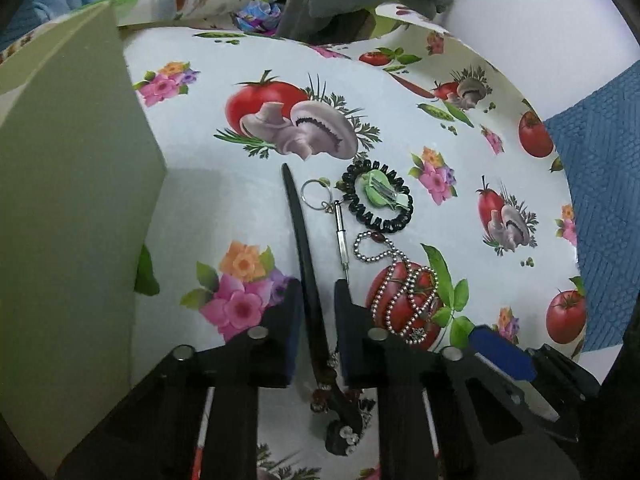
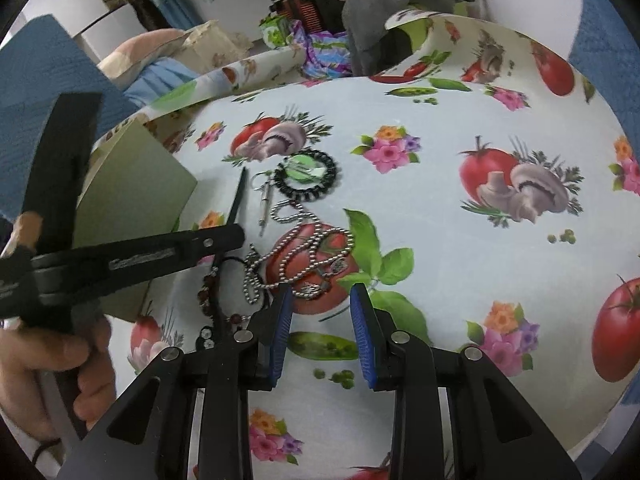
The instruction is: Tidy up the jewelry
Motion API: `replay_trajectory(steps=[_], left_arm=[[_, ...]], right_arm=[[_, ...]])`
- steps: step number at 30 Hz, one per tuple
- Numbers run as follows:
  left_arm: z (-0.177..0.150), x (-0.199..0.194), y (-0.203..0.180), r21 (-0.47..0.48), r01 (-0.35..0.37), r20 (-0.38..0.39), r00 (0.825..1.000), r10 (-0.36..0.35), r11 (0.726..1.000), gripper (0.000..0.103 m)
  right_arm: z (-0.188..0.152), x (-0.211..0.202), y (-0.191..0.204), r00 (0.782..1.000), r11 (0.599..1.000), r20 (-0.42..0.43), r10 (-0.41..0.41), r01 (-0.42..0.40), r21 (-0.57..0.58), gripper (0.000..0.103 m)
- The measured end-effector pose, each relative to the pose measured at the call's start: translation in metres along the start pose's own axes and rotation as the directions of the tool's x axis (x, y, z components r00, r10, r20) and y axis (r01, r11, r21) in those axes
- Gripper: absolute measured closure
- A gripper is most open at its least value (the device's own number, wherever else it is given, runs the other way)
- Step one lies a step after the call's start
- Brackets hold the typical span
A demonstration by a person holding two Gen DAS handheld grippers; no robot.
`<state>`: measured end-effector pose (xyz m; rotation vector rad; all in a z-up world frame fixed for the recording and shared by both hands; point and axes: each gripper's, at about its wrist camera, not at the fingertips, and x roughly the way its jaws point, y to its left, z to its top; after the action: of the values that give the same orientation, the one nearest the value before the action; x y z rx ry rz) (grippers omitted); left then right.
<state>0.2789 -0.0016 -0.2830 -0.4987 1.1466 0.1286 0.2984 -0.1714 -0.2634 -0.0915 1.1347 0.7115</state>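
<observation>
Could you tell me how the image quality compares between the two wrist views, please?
Left wrist view: strong fisheye bending with dark corners, soft even light, a faint shadow beside the green box, the bead chain and hair stick sharp. Right wrist view: the same bending, the left gripper and the hand near the lens slightly soft, the tablecloth clear, no harsh glare.
</observation>
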Motion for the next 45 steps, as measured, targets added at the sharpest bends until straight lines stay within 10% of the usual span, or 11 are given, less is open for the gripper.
replay_trajectory(steps=[22,37,45], left_arm=[[-0.017,-0.077,-0.006,0.063,0.130,0.090,0.987,-0.136,0.989,0.096],[-0.022,-0.086,-0.003,0.059,0.129,0.105,0.985,-0.134,0.990,0.096],[-0.022,-0.086,0.002,0.042,0.134,0.107,0.985,-0.138,0.990,0.096]], right_arm=[[-0.014,-0.002,0.019,0.986,0.985,-0.018,0.165,-0.163,0.054,0.075],[-0.009,0.015,0.021,0.928,0.915,-0.018,0.372,-0.363,0.175,0.076],[-0.009,0.038,-0.005,0.864,0.792,0.011,0.504,-0.467,0.394,0.078]])
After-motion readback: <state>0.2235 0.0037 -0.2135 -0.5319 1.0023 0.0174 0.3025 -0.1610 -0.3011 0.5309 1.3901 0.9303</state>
